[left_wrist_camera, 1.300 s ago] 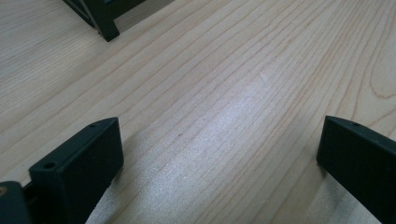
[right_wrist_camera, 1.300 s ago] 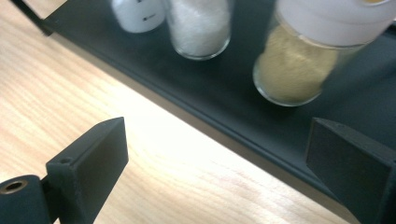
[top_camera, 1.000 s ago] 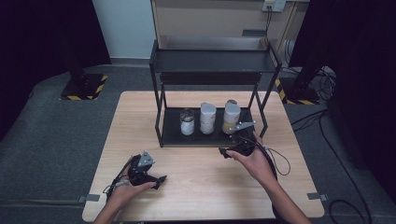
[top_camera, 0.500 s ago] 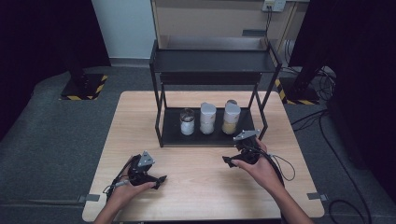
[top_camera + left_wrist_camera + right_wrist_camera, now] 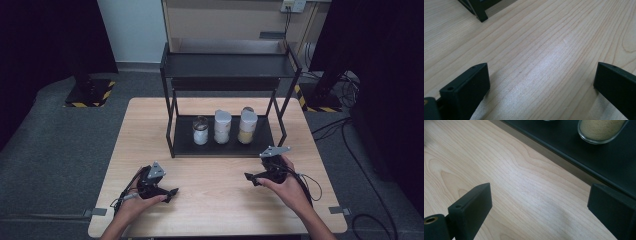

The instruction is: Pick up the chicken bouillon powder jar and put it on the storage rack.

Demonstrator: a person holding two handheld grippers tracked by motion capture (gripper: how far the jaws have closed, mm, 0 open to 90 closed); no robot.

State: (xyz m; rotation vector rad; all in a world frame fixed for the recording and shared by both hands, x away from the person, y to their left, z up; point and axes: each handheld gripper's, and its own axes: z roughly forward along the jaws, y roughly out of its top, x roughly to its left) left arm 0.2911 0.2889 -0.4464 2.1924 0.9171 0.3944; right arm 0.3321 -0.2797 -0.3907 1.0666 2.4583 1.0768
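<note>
Three jars stand on the low shelf of a black rack [image 5: 225,65]: a short jar [image 5: 200,131], a taller white-filled jar [image 5: 222,126] and a jar of yellowish grain [image 5: 247,125] [image 5: 600,130]. My left gripper [image 5: 172,192] [image 5: 541,82] rests low over the wooden table [image 5: 220,210] near its front left, open, with bare wood between its jaws. My right gripper [image 5: 250,177] [image 5: 539,205] is at the front right, just in front of the rack's shelf edge [image 5: 574,150]. It is open, with nothing between its jaws.
The rack's upper shelf [image 5: 230,64] overhangs the jars, and its black legs [image 5: 170,125] stand on the table; one foot [image 5: 480,13] shows in the left gripper view. Cables [image 5: 310,182] trail from the right gripper. Dark floor surrounds the table.
My right gripper has drawn back from the rack's front toward the person and come down closer to the tabletop. The left gripper has stayed put.
</note>
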